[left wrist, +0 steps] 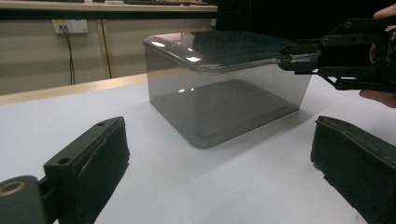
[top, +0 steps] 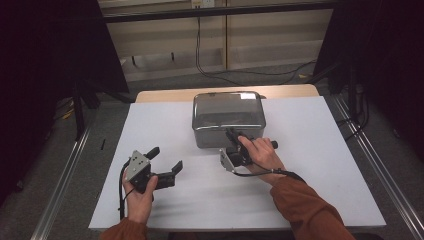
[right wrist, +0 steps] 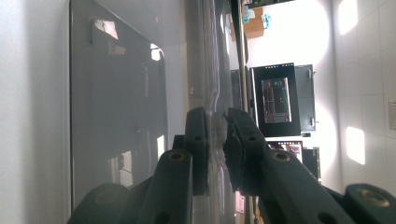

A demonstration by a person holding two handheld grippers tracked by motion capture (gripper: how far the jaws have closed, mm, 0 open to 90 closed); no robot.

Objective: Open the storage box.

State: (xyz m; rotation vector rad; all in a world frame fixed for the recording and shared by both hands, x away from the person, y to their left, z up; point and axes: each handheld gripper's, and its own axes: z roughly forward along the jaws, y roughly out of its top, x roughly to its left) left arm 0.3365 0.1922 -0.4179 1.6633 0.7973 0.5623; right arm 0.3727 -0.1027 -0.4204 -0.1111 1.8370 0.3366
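Note:
A smoky see-through plastic box (top: 227, 125) with a clear lid (top: 226, 102) stands at the back middle of the white table top (top: 310, 165). My right gripper (top: 233, 135) reaches the box's near side, turned on its side, and is shut on the lid's protruding rim (right wrist: 212, 100). The right gripper view has its jaws (right wrist: 217, 140) pinching that thin edge beside the box wall (right wrist: 116, 93). In the left gripper view the right gripper (left wrist: 299, 58) clamps the lid corner of the box (left wrist: 224, 107). My left gripper (top: 166, 157) rests to the box's left, open, its jaws (left wrist: 219, 154) holding nothing.
A wooden table edge (top: 165, 94) shows behind the white top. Metal rails (top: 65, 170) run along the floor on both sides. Cables (top: 235, 74) lie on the floor behind the table. Bare white surface spreads in front of the box.

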